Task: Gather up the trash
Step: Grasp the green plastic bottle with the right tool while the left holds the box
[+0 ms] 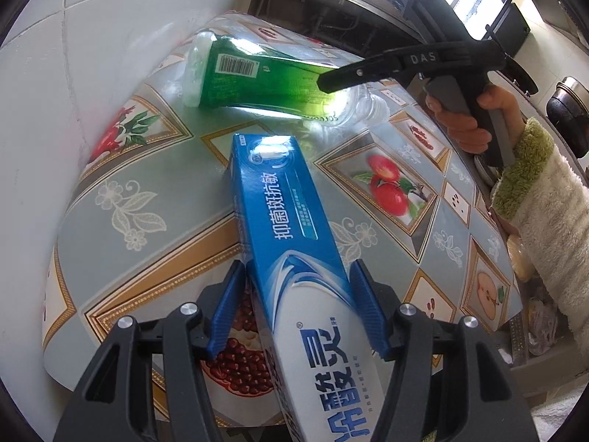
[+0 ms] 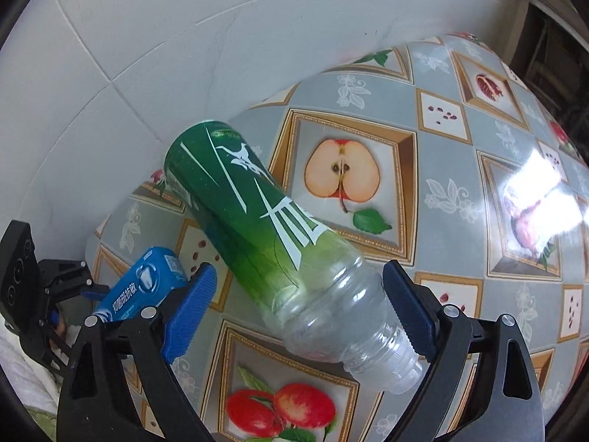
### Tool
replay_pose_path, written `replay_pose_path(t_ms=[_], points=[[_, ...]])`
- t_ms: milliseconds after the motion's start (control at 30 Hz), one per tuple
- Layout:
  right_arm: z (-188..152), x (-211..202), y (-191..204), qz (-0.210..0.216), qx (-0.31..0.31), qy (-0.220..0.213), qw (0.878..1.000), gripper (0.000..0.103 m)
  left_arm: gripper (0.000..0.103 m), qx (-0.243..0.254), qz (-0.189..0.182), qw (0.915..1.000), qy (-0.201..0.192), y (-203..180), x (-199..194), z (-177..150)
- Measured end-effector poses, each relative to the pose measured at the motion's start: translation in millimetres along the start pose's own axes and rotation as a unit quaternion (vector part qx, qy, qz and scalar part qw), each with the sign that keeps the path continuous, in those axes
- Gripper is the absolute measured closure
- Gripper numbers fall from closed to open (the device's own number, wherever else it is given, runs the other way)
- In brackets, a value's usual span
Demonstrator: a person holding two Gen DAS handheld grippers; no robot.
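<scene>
A blue and white toothpaste box (image 1: 287, 221) sticks out forward from my left gripper (image 1: 298, 265), whose blue pads press on its two sides. The same box (image 2: 147, 280) shows at the lower left of the right wrist view, lifted off the table. An empty plastic bottle with a green label (image 2: 257, 213) lies on its side on the table. Its clear neck end sits between the wide-apart fingers of my right gripper (image 2: 298, 270), and the pads do not press on it. From the left wrist view the bottle (image 1: 257, 77) lies beyond the box, with the right gripper (image 1: 405, 62) above it.
The table (image 2: 441, 147) has a glossy fruit-patterned cover and stands against a white tiled wall (image 2: 147, 37). A hand (image 1: 460, 121) in a fluffy sleeve (image 1: 545, 213) holds the right gripper. A dark pot (image 1: 567, 110) and a cabinet (image 1: 331, 11) stand beyond the table.
</scene>
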State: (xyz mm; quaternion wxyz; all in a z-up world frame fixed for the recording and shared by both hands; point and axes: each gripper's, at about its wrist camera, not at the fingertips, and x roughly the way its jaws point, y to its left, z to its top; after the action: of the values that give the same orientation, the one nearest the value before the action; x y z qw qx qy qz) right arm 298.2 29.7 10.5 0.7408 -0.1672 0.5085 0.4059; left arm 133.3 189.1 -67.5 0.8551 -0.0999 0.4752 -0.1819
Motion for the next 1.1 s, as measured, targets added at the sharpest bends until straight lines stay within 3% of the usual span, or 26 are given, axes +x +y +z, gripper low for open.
replay_pose_path(t_ms=[233, 467, 667, 900, 1000, 1100], points=[[-39.6, 1.3, 20.9, -0.087, 0.016, 0.029, 0.996, 0.036, 0.046, 0.004, 0.007, 1.0000, -0.001, -3.7, 2.8, 1.1], [-112.7, -31.8, 32.2, -0.071, 0.123, 0.016, 0.990, 0.037, 0.048, 0.009, -0.004, 1.0000, 0.002, -16.7, 8.2, 1.7], [-196.2, -72.3, 23.9, -0.074, 0.283, -0.008, 0.956, 0.037, 0.048, 0.026, -0.036, 0.9988, 0.018, -42.8, 20.4, 3.6], [-288.2, -110.7, 34.7, -0.079, 0.425, -0.054, 0.900, 0.036, 0.048, 0.067, -0.061, 0.9952, 0.038, -84.5, 37.0, 0.4], [-302.5, -119.0, 48.3, -0.106, 0.438, -0.061, 0.891, 0.036, 0.048, 0.088, -0.051, 0.9940, 0.041, -96.9, 41.8, -0.3], [-307.8, -129.4, 55.0, -0.117, 0.431, -0.085, 0.891, 0.031, 0.048, 0.106, -0.034, 0.9928, 0.045, -102.0, 44.3, -0.5]])
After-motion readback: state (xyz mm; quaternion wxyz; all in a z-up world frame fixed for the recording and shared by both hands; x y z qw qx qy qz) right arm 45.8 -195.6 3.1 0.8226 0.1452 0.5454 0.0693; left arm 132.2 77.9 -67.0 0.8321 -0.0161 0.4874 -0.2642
